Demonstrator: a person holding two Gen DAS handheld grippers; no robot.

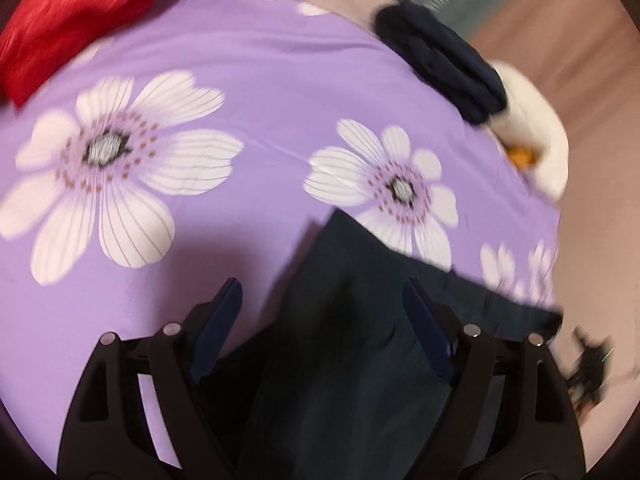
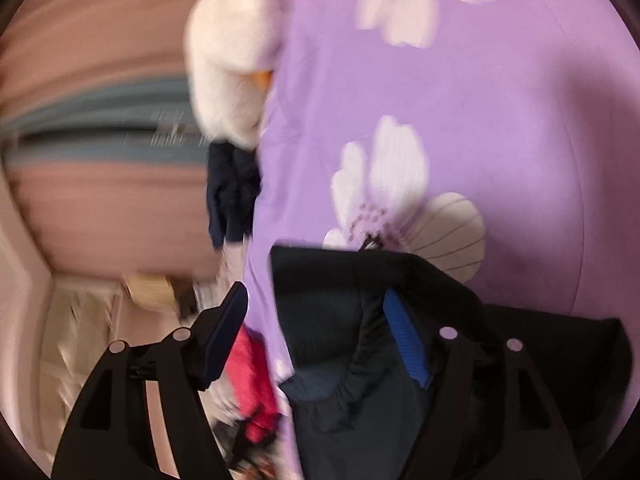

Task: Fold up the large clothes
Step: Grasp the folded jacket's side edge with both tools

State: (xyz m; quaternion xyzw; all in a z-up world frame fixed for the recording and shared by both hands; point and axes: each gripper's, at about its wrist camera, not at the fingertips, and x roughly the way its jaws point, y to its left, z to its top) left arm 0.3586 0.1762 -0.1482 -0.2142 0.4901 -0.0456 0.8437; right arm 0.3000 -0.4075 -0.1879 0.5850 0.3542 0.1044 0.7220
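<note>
A dark teal garment (image 1: 340, 340) lies on a bed with a purple flowered sheet (image 1: 248, 92), one corner pointing away from me. My left gripper (image 1: 323, 282) hovers over it, open, with the cloth lying loose between the two blue pads. In the right wrist view the same dark garment (image 2: 328, 312) is bunched into folds near the sheet's (image 2: 500, 140) left edge. My right gripper (image 2: 316, 290) is open around that bunch; its right pad sits close beside a fold and its left pad hangs off the bed's side. Both views are motion-blurred.
A red cloth (image 1: 80, 12) lies at the bed's far left. A rolled navy garment (image 1: 440, 60) and a white plush toy (image 1: 536, 132) sit along the right edge; the plush toy (image 2: 232, 60) and navy garment (image 2: 232, 192) show in the right view too. A pink-red item (image 2: 252, 380) lies below the bed.
</note>
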